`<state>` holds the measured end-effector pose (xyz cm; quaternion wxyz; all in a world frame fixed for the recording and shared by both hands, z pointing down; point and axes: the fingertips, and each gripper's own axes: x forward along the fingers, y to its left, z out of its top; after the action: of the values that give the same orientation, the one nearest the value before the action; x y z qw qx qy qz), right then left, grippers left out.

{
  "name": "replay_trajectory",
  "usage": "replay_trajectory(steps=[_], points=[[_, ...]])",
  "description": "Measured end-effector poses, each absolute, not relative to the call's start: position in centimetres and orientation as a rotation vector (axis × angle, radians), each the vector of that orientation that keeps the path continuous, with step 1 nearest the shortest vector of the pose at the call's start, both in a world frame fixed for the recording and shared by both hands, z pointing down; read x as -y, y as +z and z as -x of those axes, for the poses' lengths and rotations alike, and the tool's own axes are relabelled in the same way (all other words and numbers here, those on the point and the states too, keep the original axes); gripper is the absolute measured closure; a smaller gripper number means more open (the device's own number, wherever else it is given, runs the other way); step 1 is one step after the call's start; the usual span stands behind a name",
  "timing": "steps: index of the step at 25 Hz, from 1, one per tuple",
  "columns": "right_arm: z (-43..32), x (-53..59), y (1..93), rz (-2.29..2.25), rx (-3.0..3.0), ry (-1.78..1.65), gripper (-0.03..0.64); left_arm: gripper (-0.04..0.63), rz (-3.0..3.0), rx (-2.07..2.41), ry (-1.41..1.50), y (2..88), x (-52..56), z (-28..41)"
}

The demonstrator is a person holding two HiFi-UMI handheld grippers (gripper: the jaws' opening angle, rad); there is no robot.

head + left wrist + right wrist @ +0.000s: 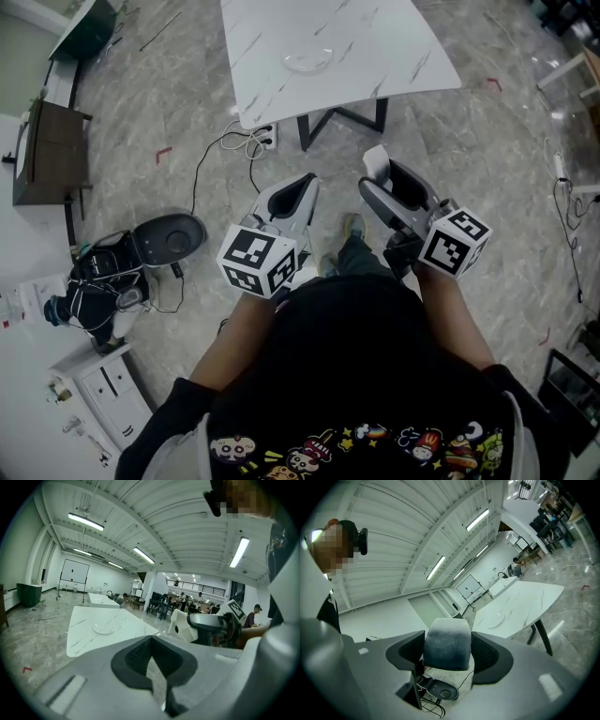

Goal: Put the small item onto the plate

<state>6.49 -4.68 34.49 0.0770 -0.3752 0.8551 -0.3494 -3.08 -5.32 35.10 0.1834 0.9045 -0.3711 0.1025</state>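
Plate (307, 62) inside table (394, 42) edges, well apart from right claw (448, 652) with small item (446, 639).

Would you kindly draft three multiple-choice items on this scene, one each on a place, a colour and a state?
1. Where is the plate?
A on the floor; B on the table; C on a chair.
2. What colour is the table top?
A black; B red; C white with grey veins.
3. What state is the right gripper in?
A open, empty; B shut on the small item; C shut, empty.

Answers: 1 B, the head view shows the clear plate lying on the table top. 2 C, the top is pale and marbled. 3 B, the right gripper view shows the whitish block clamped between the jaws.
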Motion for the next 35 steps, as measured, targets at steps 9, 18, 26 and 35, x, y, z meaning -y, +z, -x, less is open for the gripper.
replay_trajectory(steps=[9,18,26,35], points=[[-9.9,9.7,35.5,1.039,-2.595,-1.094,0.282,0.595,-2.483,1.108,0.302,36.3,9.3,-0.7],[-11.5,12.3,36.9,0.974,-2.607,-1.126,0.282,0.595,-2.439,1.139,0.333,37.9,10.7,-2.7],[-11.7,12.7,37.2,0.981,-2.625,-1.12,0.282,0.595,-2.456,1.142,0.332,37.8,11.7,-2.7],[-9.7,16.0,37.6,1.022,-2.677,-1.112,0.282,0.595,-2.473,1.112,0.293,38.0,15.9,-1.2]])
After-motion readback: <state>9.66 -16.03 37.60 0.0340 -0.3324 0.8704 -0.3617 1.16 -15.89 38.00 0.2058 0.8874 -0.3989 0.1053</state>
